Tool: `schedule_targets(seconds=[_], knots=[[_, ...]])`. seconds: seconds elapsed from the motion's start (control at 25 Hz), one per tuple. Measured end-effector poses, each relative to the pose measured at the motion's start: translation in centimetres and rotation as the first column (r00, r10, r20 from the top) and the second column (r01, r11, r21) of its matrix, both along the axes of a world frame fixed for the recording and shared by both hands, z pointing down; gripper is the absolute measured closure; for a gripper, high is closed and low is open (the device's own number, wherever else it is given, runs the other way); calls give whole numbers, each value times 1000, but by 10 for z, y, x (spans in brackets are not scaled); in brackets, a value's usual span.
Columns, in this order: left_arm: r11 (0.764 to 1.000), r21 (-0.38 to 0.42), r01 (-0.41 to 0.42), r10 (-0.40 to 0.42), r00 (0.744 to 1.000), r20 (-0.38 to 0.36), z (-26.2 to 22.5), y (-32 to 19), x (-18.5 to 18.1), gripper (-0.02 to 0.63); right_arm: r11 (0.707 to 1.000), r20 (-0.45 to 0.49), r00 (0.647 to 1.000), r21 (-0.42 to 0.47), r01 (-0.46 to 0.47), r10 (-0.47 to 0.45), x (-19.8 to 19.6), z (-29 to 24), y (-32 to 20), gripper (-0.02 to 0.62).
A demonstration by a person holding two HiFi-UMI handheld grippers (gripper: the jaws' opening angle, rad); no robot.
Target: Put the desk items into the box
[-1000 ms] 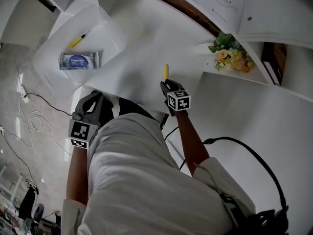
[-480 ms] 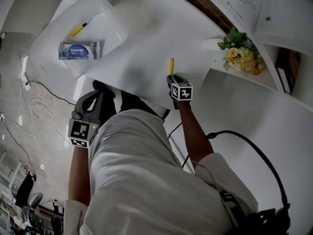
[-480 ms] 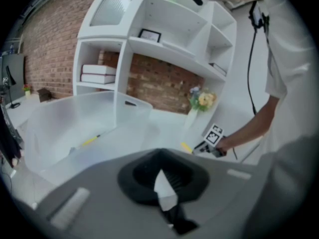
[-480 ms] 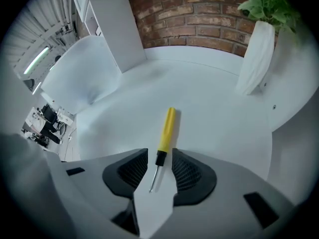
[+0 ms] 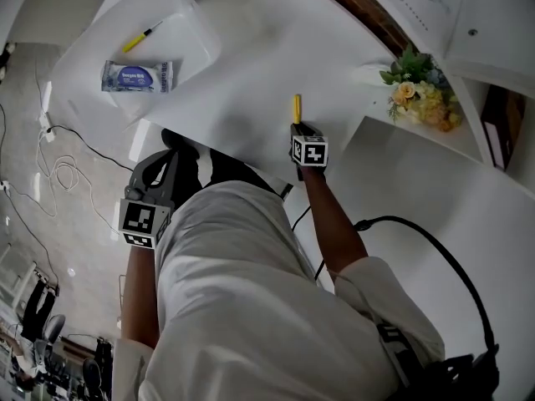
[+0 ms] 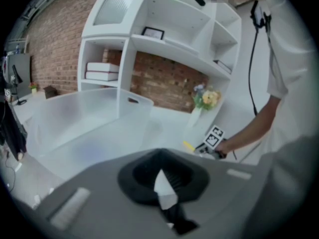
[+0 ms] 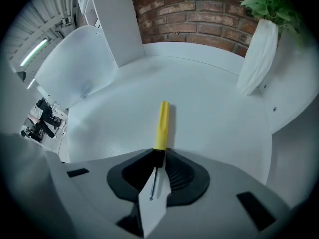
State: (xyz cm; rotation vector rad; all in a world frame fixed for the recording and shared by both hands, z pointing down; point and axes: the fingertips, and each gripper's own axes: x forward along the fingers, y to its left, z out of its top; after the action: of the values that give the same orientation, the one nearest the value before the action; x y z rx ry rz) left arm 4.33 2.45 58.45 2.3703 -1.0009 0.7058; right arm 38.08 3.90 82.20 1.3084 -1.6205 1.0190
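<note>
A white desk [image 5: 251, 57] fills the upper frame. At upper left, a translucent white plastic box [image 5: 194, 25] holds a blue wipes packet [image 5: 138, 76] and a thin yellow pen [image 5: 138, 38]. A white vase of yellow flowers [image 5: 420, 90] stands at upper right. At centre, well apart from the box, a yellow-handled screwdriver [image 7: 162, 126] lies on the desk. The right gripper [image 7: 159, 156] has just been closing its jaws and clamps the screwdriver's black collar. At lower left, the left gripper [image 6: 158, 172] is closed and empty.

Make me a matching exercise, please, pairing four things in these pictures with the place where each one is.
Things:
1. pack of wipes
2. yellow-handled screwdriver
3. flowers
4. stacked books

Places:
A. in the white vase
B. in the shelving unit
C. inside the translucent box
D. lying on the desktop

Pairs: 1-C, 2-D, 3-A, 4-B
</note>
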Motion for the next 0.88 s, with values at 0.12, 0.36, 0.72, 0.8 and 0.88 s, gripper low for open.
schedule_targets(seconds=[0.12, 0.36, 0.72, 0.8, 0.88], knots=[[1000, 0, -1, 1, 1000, 4, -1, 3, 3, 603, 1000, 13, 1000, 2, 20, -20, -1, 0, 2, 529], [999, 38, 6, -6, 1000, 10, -12, -5, 1, 603, 998, 17, 1000, 51, 24, -25, -1, -15, -3, 532], [996, 90, -12, 12, 1000, -6, -29, -27, -19, 603, 990, 46, 998, 139, 35, -42, -34, -53, -21, 532], [994, 103, -29, 30, 999, -14, -34, -32, -24, 603, 985, 58, 998, 173, 25, -35, -46, -69, -28, 532], [993, 111, -46, 49, 999, -22, -40, -35, -30, 603, 978, 70, 997, 208, 15, -30, -60, -87, -34, 532]])
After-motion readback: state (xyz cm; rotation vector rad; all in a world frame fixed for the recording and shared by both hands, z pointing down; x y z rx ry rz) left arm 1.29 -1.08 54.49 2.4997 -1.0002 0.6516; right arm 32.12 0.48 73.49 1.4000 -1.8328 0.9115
